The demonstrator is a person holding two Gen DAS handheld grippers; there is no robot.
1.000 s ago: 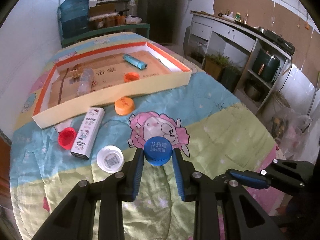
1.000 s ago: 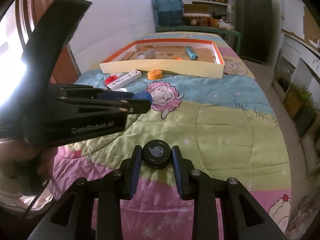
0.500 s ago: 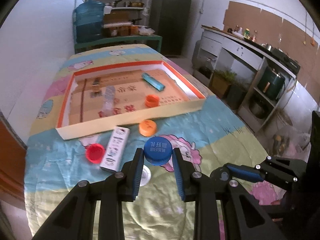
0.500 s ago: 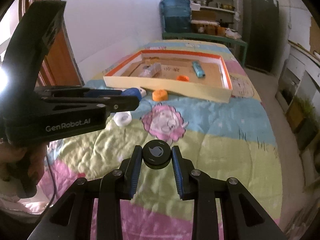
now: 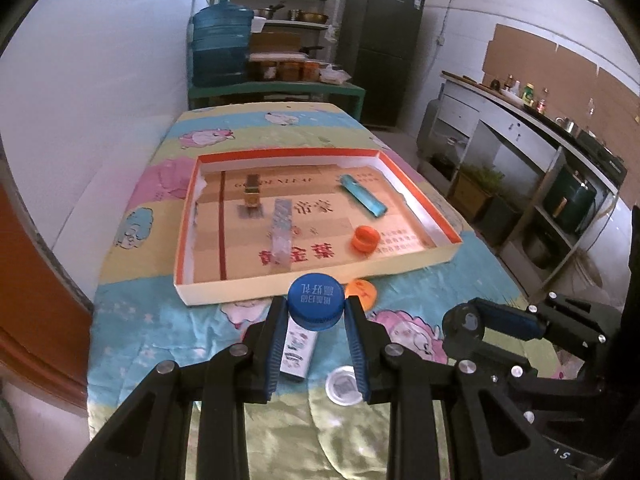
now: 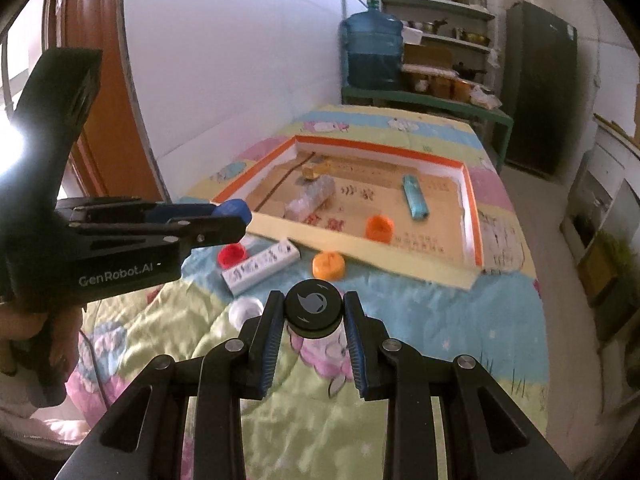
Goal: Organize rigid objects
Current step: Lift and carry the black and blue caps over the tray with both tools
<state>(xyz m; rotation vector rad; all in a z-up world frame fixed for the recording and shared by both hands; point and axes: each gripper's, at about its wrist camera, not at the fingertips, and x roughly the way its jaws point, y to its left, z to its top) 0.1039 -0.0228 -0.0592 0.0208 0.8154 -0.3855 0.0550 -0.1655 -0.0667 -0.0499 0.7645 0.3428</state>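
left gripper (image 5: 316,312) fingers clamped on blue cap (image 5: 316,300), right gripper (image 6: 314,316) fingers clamped on black cap (image 6: 314,309), both short of orange-rimmed tray (image 5: 280,282)

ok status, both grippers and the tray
Left gripper shut on blue cap. Right gripper shut on black cap. Tray ahead, nothing blocking it.

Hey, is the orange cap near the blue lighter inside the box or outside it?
Inside. The orange cap sits on the box floor, within its walls, near the blue lighter.
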